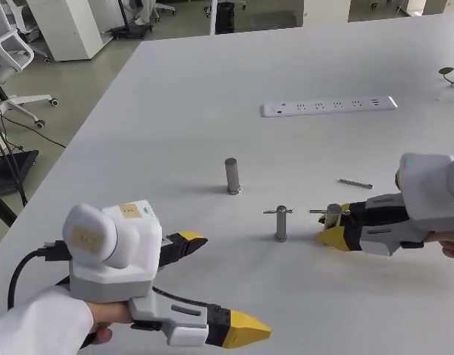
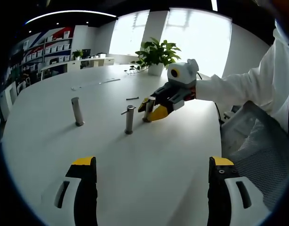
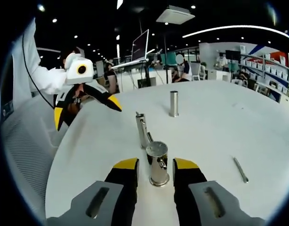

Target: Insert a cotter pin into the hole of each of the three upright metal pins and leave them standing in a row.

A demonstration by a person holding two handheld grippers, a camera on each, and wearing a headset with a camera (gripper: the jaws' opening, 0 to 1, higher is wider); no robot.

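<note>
Three upright metal pins stand on the white table. The far pin (image 1: 232, 176) (image 2: 77, 111) (image 3: 173, 103) is bare. A cotter pin runs through the middle pin (image 1: 281, 223) (image 2: 129, 119) (image 3: 141, 129). The third pin (image 1: 333, 216) (image 3: 157, 162), also with a cotter pin through it, stands between the jaws of my right gripper (image 1: 338, 222) (image 3: 156, 165) (image 2: 151, 109), which is shut on it. My left gripper (image 1: 219, 285) (image 2: 152, 162) hovers open and empty near the table's front edge, left of the pins.
A loose cotter pin (image 1: 356, 183) (image 3: 240, 169) (image 2: 132, 98) lies on the table behind the right gripper. A white power strip (image 1: 329, 106) (image 2: 95, 84) lies farther back. Office chairs and a cabinet stand beyond the table's left edge.
</note>
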